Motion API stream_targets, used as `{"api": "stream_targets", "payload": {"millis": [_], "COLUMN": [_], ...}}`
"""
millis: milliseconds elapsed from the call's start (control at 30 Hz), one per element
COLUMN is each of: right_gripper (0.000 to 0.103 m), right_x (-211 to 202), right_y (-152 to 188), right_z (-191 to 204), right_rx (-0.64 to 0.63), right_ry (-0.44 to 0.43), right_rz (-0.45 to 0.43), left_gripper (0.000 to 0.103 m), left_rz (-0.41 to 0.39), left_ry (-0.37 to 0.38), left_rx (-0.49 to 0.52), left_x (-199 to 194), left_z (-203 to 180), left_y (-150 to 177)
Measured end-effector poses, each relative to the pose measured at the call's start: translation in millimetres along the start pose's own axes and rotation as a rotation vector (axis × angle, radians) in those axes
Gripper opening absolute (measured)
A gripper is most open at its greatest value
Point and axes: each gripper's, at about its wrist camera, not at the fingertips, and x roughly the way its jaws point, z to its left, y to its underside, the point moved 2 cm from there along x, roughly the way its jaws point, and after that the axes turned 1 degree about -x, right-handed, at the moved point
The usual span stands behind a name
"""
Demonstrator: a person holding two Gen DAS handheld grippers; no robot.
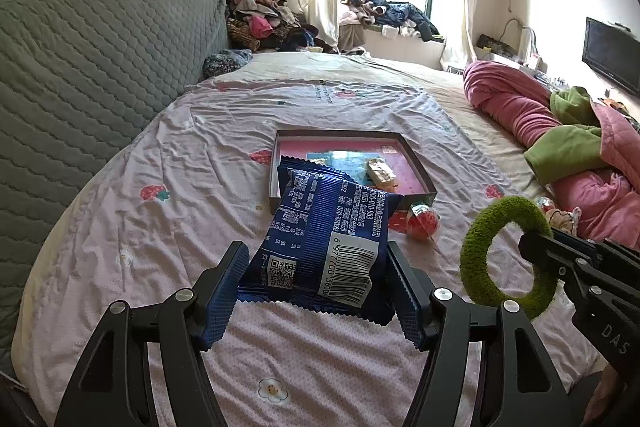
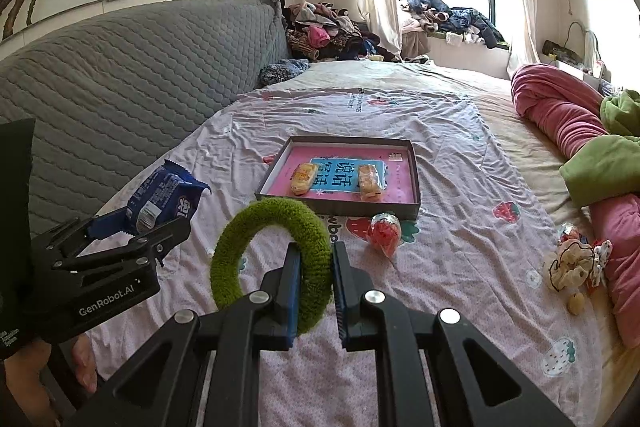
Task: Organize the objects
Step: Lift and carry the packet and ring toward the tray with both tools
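Note:
My left gripper (image 1: 316,255) is shut on a blue snack packet (image 1: 328,227), which it holds raised above the bed; the right wrist view shows the same packet (image 2: 164,199) at the left. A green fuzzy ring (image 2: 272,223) stands upright with my right gripper (image 2: 316,251) shut on its right side. In the left wrist view the ring (image 1: 476,227) hangs at the right. Ahead on the sheet lies a shallow box (image 2: 340,205) with a pink floor and two wrapped cakes (image 2: 304,177) in it. A red wrapped sweet (image 2: 385,233) lies just in front of the box.
A grey quilted headboard (image 2: 120,75) runs along the left. A pink and green blanket (image 2: 560,115) is bunched at the right, with small trinkets (image 2: 576,267) beside it. Clothes (image 2: 328,35) are piled at the far end of the bed.

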Motion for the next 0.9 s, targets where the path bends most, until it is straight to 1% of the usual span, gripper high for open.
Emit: {"api": "stream_targets", "payload": {"millis": [233, 467, 600, 900], "right_gripper": [0.015, 0.015, 0.015, 0.015], "right_x": [9, 32, 53, 118], "right_y": [-13, -31, -42, -70], "right_z": [-1, -7, -18, -42], "right_rx": [-0.013, -0.022, -0.019, -0.022], "right_ry": [0.0, 0.005, 0.013, 0.034], "right_rz": [-0.005, 0.003, 0.016, 0.05], "left_gripper": [0.069, 0.069, 0.069, 0.069], "left_rz": [-0.016, -0.001, 0.023, 0.06], "left_ry": [0.002, 0.0, -0.005, 0.003], "left_rx": [0.001, 0.008, 0.007, 0.013], "left_x": [11, 42, 73, 144], "left_z": [-4, -7, -5, -8], "left_y": [-21, -38, -48, -74]}}
